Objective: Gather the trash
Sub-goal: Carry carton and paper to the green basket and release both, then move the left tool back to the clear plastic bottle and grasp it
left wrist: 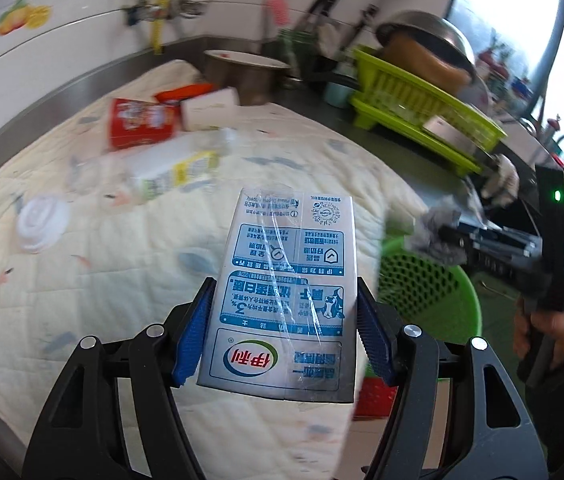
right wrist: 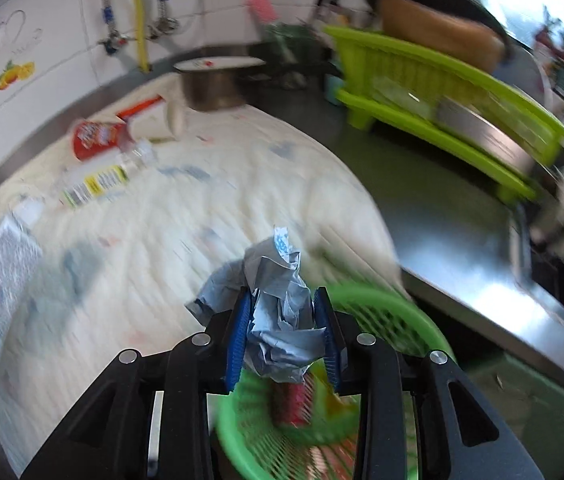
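My left gripper is shut on a white and blue milk carton and holds it above the cream quilted cloth. My right gripper is shut on a crumpled grey-blue paper wad above the green mesh basket. The basket also shows in the left wrist view, with the right gripper over it. On the cloth lie a red snack box, a clear plastic bottle with a yellow label, a white paper cup and a white lid.
A lime green dish rack with pots stands at the right on the steel counter. A steel pot stands at the back. A tiled wall runs behind. The basket holds red packaging.
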{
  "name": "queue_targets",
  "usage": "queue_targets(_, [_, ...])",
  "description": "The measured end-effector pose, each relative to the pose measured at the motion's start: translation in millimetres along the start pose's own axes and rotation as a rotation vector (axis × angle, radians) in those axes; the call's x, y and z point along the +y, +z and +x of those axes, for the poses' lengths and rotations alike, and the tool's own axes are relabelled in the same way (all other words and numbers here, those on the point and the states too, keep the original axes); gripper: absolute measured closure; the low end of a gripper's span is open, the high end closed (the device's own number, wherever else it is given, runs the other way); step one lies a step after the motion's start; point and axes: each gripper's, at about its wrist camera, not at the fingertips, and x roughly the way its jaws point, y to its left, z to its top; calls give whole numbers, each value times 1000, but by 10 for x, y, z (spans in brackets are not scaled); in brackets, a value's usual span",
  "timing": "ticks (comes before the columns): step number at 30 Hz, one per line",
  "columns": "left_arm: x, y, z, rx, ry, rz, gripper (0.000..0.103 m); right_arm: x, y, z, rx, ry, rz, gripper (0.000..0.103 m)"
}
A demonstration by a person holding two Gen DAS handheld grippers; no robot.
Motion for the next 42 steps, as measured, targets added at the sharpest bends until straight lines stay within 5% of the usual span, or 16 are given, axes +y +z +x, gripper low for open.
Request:
queue_targets(5, [-412, -35, 136, 34, -52, 52, 38, -373, -441, 10, 73, -44, 50, 69])
queue_targets(7, [-583, -50, 189, 49, -75, 73, 38, -478, -560, 12, 86, -60, 67, 53])
queue_targets(18, [-1355, -63, 672, 147, -138, 181, 38, -936, -811, -384, 28, -103, 145, 37])
queue_targets(33, [-2065, -229, 1372, 274, -186, 244, 36, -1222, -1049, -825, -19, -142, 184, 29])
queue_targets(42, [-2129, -197, 1242, 242, -195, 248, 26, -1214, -1000, -840, -32, -123, 178, 28])
